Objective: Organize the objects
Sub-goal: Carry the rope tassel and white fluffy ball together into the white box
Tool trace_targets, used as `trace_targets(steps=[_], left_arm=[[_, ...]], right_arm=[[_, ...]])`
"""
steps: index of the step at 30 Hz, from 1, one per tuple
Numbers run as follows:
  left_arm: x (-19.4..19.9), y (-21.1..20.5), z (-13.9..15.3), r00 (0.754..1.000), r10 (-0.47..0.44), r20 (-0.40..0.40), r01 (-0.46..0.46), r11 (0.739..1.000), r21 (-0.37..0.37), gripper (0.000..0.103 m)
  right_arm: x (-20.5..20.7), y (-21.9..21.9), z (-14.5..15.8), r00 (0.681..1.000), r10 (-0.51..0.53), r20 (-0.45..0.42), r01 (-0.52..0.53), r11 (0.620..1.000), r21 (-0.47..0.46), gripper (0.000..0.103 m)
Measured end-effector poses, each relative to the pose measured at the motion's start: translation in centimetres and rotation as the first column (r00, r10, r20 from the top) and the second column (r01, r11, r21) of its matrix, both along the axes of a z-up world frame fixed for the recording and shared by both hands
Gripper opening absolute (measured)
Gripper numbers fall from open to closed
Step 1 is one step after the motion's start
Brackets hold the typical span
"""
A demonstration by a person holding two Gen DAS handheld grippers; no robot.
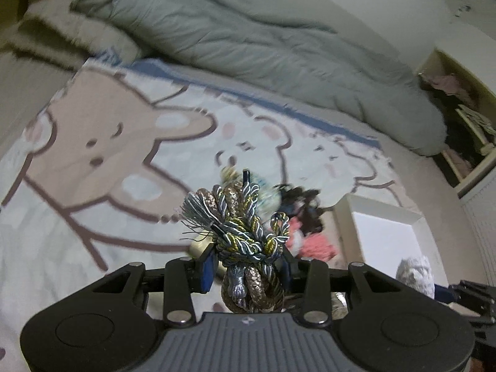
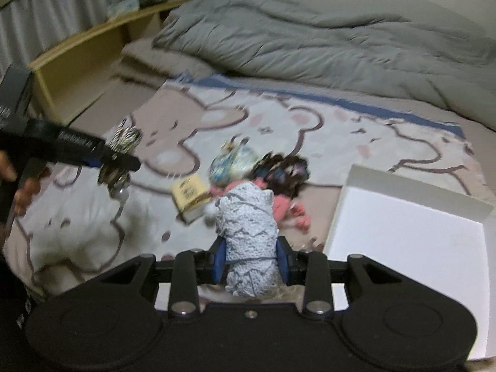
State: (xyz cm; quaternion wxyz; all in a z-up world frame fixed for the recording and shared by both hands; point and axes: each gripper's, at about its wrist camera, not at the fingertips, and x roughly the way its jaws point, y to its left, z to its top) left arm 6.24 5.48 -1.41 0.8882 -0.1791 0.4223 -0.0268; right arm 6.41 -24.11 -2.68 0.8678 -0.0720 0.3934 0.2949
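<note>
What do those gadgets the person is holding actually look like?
Each hand-held gripper is matte black plastic. The left hand-held gripper has a grey ribbed plate at its base, two round discs, silver pivot bolts on folding linkage bars, and blue pads inside its fingers. The right hand-held gripper looks the same, but its base plate is black. Seen sideways, the left one carries blurred white lettering. No cables show.

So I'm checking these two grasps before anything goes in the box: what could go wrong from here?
The left gripper pinches only the middle of the cord bundle; its loose loops and fringe could snag or slip free. The right gripper holds the lace roll low, so it might tip before reaching the white box.
</note>
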Motion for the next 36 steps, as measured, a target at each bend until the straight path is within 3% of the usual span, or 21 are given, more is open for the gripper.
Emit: trace_targets(steps=[11,20,25,36], left_arm=[[4.1,-6.5,4.0,0.989,-0.122,0.087,0.121,0.992,0.023,0.041],[9.2,-13.2,6.2,0.953,-0.24,0.187,0.253,0.966,-0.05,0.041],[12.2,-17.7,4.4,0.936,-0.319,0.152,0.331,0.942,-0.061,0.041],[17.8,-22.3,-3.9,0.92,-0.392,-0.018,0.387,0.914,-0.123,0.041]], right_arm=[[3.4,-3.1,4.1,0.983,-0.166,0.08,0.163,0.986,0.035,0.035],[7.2,-6.2,5.7,0.945,-0.3,0.131,0.289,0.952,0.102,0.035],[9.5,-8.2,3.6,0.93,-0.356,0.093,0.347,0.933,0.096,0.035],[14.3,-10.5,-2.2,0.919,-0.395,-0.02,0.395,0.919,0.008,0.035]])
